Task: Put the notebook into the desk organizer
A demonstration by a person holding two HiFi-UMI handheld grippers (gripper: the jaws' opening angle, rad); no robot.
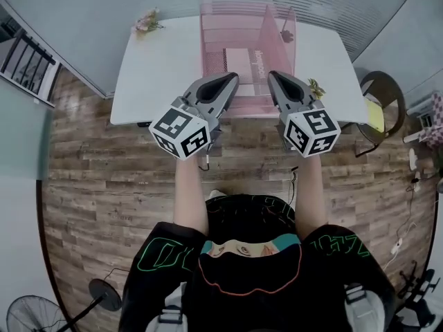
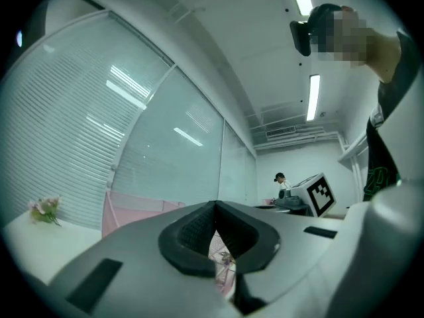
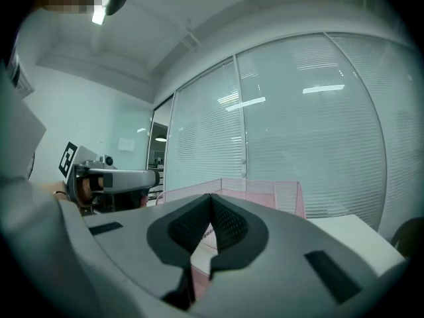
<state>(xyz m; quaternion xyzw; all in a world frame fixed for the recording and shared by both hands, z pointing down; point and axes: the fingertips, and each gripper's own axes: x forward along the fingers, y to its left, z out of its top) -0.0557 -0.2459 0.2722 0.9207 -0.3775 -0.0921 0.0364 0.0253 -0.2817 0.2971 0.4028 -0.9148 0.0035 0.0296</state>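
A pink mesh desk organizer (image 1: 277,30) stands at the middle of the white table (image 1: 149,75). Inside it lies a pale notebook (image 1: 241,59) with print along one edge. My left gripper (image 1: 232,79) and right gripper (image 1: 272,76) hover side by side at the organizer's near edge. Both are shut, and neither holds anything. In the left gripper view the closed jaws (image 2: 214,207) point past the organizer's pink wall (image 2: 132,207). From the right gripper view, the closed jaws (image 3: 211,201) face the organizer (image 3: 265,191), with the left gripper (image 3: 112,177) beside them.
A flower sprig (image 1: 147,23) lies at the table's far left corner and a small plant (image 1: 316,87) near the right gripper. A chair (image 1: 377,102) stands to the right and a fan (image 1: 34,317) on the wooden floor. Glass walls with blinds stand behind the table.
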